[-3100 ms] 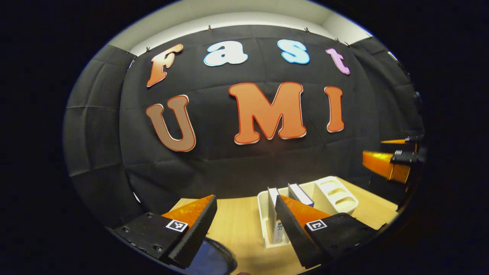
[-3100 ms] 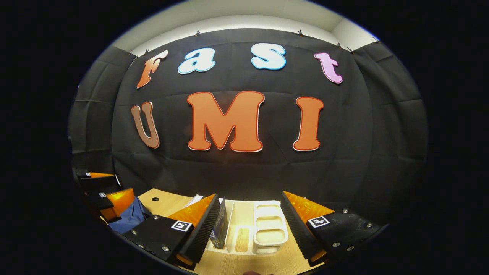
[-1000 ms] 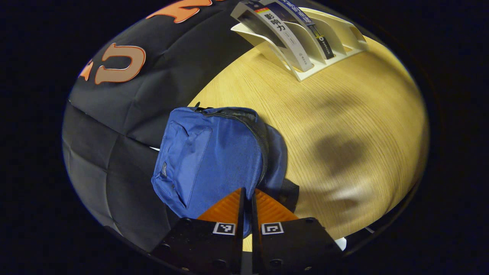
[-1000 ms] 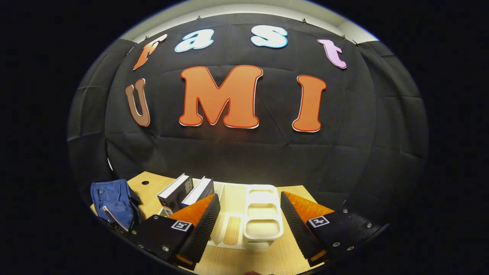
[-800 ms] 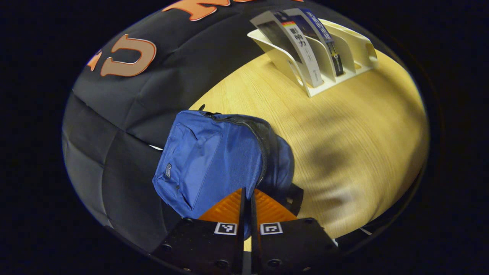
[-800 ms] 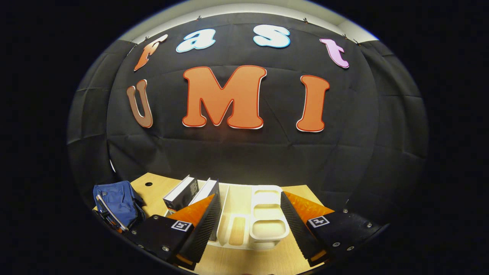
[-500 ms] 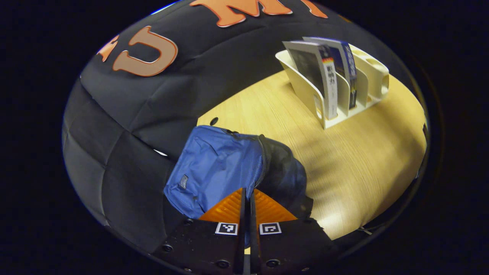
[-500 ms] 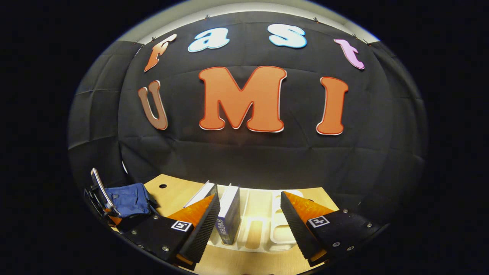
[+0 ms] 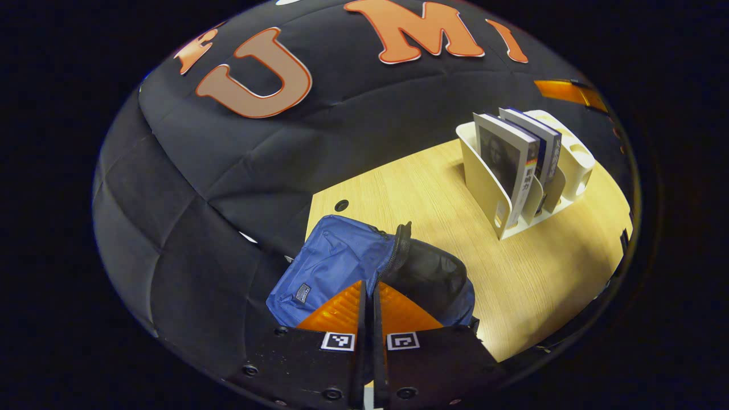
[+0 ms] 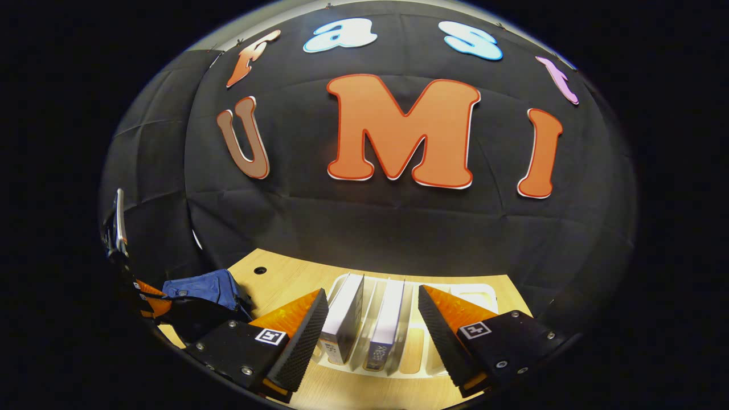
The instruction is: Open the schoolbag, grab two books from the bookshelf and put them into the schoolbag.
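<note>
The blue schoolbag [image 9: 336,259] lies at the table's left edge, its zipper partly undone and a dark lining [image 9: 430,273] showing in the mouth. My left gripper [image 9: 367,287] is shut at the zipper line; the pull itself is hidden between the fingers. Two books [image 9: 507,162] [image 9: 541,142] stand upright in the white bookshelf rack [image 9: 484,188] at the far right. In the right gripper view, my right gripper [image 10: 370,319] is open in front of the rack [image 10: 472,293], and both books [image 10: 344,316] [image 10: 388,319] show between its fingers, not touched. The schoolbag [image 10: 205,286] lies to the left there.
The wooden table [image 9: 433,199] has a small round hole [image 9: 342,205] near its back edge beside the bag. Bare tabletop lies between bag and rack. The right gripper's orange finger [image 9: 564,91] shows above the rack. The black cloth wall stands close behind.
The left gripper stayed shut and drew back along the zipper; the bag's mouth gapes wider. The right gripper shifted left, so both books now sit between its open fingers.
</note>
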`<state>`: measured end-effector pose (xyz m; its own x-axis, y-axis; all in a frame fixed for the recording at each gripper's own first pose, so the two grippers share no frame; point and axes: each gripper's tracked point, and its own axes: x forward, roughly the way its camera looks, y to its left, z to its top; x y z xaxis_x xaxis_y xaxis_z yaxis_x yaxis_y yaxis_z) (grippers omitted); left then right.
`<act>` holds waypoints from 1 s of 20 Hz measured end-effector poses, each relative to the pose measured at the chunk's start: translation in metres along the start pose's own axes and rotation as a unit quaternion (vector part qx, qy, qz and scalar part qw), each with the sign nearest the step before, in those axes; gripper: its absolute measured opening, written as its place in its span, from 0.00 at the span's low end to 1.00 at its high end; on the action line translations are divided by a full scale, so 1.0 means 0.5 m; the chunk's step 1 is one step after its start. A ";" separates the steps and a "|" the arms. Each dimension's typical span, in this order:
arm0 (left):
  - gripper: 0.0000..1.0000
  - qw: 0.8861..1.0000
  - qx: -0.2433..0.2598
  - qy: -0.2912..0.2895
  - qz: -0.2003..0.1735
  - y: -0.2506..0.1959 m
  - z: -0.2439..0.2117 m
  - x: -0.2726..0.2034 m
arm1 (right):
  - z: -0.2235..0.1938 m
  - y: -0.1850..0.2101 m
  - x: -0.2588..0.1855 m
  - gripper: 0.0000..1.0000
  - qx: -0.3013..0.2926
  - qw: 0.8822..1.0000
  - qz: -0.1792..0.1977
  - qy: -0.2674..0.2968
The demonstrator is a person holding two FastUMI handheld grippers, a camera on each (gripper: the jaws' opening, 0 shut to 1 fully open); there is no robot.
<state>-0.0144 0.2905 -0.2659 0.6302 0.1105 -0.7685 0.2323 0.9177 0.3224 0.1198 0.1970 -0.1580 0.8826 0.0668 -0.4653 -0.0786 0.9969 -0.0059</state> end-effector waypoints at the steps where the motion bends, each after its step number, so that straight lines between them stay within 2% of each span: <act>1: 0.06 1.000 -0.006 -0.001 -0.006 0.009 0.001 0.002 | -0.002 0.011 0.017 0.94 -0.004 1.000 -0.002 0.010; 7: 0.06 1.000 0.018 -0.016 -0.013 0.083 0.040 0.030 | -0.044 0.069 0.118 0.95 -0.003 0.994 -0.001 0.110; 10: 0.05 0.999 0.029 -0.026 -0.015 0.107 0.058 0.048 | -0.074 0.078 0.155 0.95 0.012 0.986 -0.003 0.167; 15: 0.05 0.998 -0.025 -0.029 -0.056 0.117 0.072 0.061 | -0.100 0.079 0.199 0.95 -0.011 0.975 -0.020 0.221; 20: 0.05 0.997 -0.027 -0.029 -0.070 0.158 0.087 0.066 | -0.147 0.103 0.229 0.94 -0.015 0.959 -0.016 0.284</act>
<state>0.0570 0.3499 -0.2419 0.6369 -0.0408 -0.7698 0.2823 0.9416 0.1837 0.1827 0.2531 -0.2764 0.4909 -0.0052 -0.8712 -0.0766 0.9959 -0.0491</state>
